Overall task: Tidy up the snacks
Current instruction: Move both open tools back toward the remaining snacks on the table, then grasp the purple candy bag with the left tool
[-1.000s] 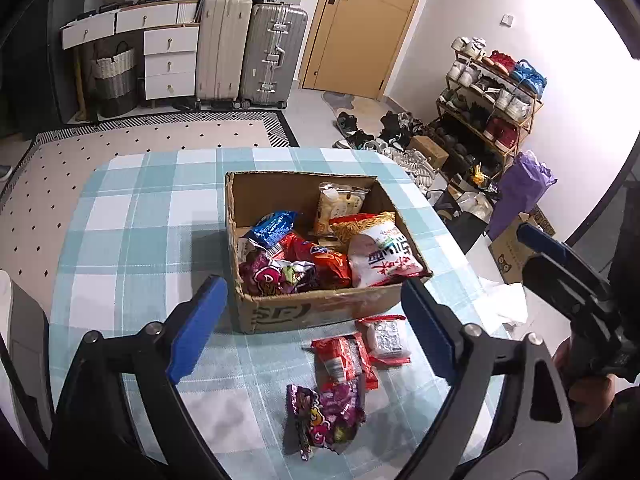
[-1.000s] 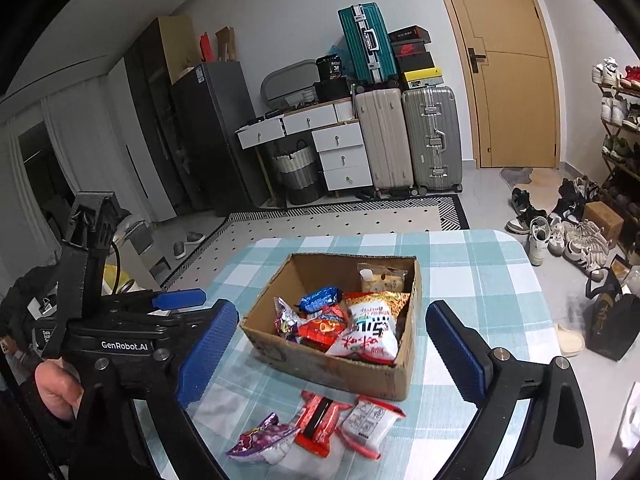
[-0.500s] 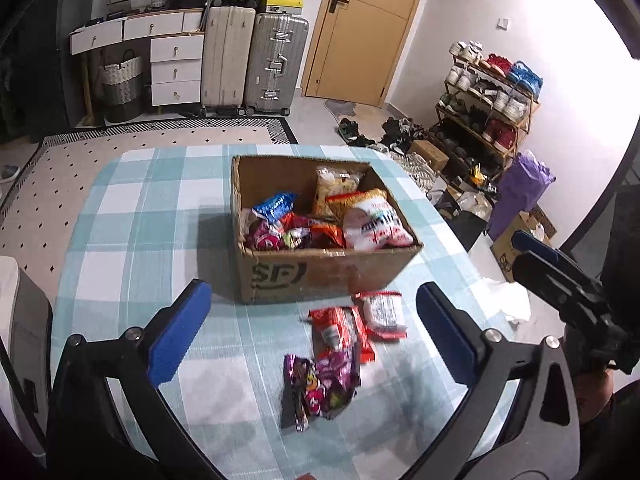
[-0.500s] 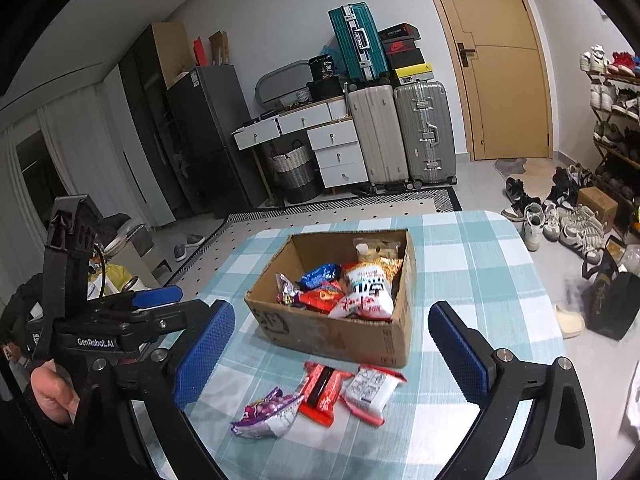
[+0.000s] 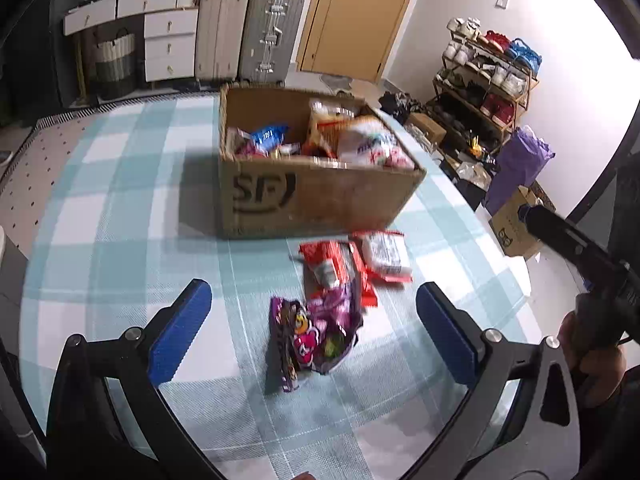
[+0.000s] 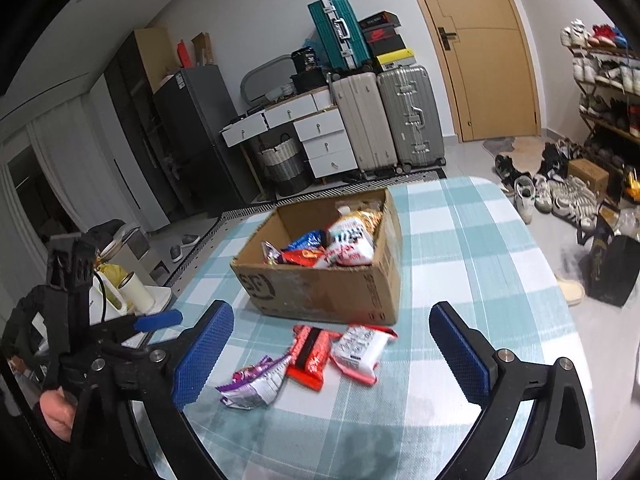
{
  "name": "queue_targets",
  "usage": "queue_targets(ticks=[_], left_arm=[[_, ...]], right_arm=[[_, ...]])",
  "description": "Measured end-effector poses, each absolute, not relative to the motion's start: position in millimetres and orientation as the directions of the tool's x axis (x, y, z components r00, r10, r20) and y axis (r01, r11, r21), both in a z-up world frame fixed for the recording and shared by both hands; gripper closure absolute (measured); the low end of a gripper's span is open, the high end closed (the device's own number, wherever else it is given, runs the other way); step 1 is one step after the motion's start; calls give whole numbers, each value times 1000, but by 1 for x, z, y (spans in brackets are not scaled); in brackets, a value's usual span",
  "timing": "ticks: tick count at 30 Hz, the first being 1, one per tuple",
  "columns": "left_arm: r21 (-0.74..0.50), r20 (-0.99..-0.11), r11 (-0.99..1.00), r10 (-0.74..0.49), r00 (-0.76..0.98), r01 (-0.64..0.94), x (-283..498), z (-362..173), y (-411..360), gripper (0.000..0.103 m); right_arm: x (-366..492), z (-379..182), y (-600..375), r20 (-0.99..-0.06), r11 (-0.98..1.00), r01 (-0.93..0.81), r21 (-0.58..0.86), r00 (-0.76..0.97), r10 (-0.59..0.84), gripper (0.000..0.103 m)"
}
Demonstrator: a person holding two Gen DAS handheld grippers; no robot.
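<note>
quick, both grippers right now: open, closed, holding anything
Left gripper: open, holding nothing; purple snack packet lies on the table beneath.
Right gripper: open, holding nothing.

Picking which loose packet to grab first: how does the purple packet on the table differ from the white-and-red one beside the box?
The purple packet lies nearest the grippers; the white-and-red packet lies close to the cardboard box. The purple packet is crumpled, with cartoon print; the white-and-red packet looks smoother, white with red edges. The purple packet sits at the left end of the row, the white-and-red at the right, a red packet between them. Both lie loose on the checked tablecloth, outside the box.
</note>
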State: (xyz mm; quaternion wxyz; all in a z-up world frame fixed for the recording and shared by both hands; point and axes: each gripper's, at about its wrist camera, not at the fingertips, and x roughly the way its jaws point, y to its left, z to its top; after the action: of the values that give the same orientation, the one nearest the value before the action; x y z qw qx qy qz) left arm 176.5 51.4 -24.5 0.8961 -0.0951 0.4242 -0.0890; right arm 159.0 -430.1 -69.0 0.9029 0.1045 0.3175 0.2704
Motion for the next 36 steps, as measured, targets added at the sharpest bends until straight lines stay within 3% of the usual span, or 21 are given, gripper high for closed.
queue_targets(ticks=[26,29,31,33,36], left_arm=[[-219,-817,973,-226,530,77,201,-112,29,2],[-233,-815,970,-237,529,77,206,-117,35,16],[-253,-811,963,-262,523,91,210,-121,38,44],[-280,-789,953,-297,539,116,209,-120,40,58],[-296,-777,944,-326,539,144,211,-121,42,66]], right_arm=[[161,-123,-432,-583,838,-373,398,602,545,3],[161,-126,-433,-587,839,-368,400,600,544,3],[161,-127,-433,-588,839,-366,403,599,544,3],[161,-128,-434,-590,840,-363,404,598,542,3],[161,-130,-435,-592,840,-362,405,597,542,3]])
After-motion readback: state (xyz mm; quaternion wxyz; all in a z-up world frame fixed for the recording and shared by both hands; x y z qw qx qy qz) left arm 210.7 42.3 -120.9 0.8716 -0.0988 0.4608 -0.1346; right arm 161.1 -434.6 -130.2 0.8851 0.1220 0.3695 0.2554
